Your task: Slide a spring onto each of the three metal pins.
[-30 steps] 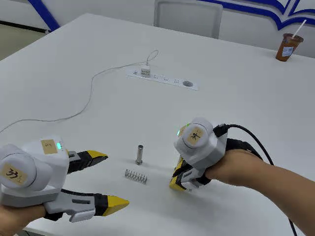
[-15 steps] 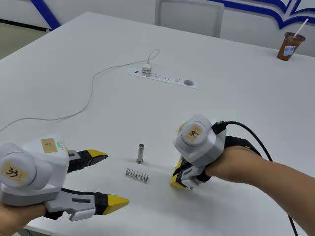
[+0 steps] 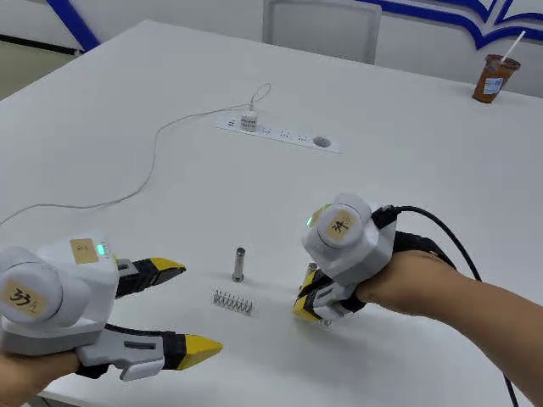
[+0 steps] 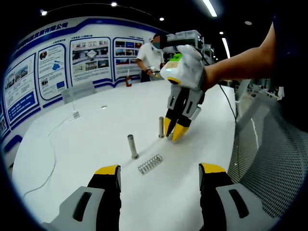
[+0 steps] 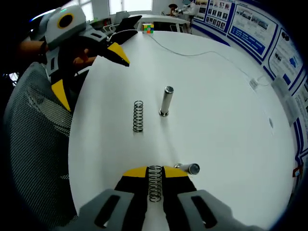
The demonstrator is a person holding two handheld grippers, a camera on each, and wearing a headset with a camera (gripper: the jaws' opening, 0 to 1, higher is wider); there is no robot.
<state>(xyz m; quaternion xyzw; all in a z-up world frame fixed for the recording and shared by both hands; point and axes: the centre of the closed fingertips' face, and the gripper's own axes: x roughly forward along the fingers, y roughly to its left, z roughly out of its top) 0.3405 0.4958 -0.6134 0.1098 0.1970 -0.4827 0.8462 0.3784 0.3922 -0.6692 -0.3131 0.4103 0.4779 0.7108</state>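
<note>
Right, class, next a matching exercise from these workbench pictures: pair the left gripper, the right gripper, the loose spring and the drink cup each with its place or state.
Things:
1. left gripper
2. right gripper
3. loose spring
4. drink cup

Places or states:
A. lying flat beside the upright pin
B. jaws wide apart, holding nothing
C. standing far off, at the far right of the table
D. jaws closed on a second spring

Pairs: 1-B, 2-D, 3-A, 4-C.
</note>
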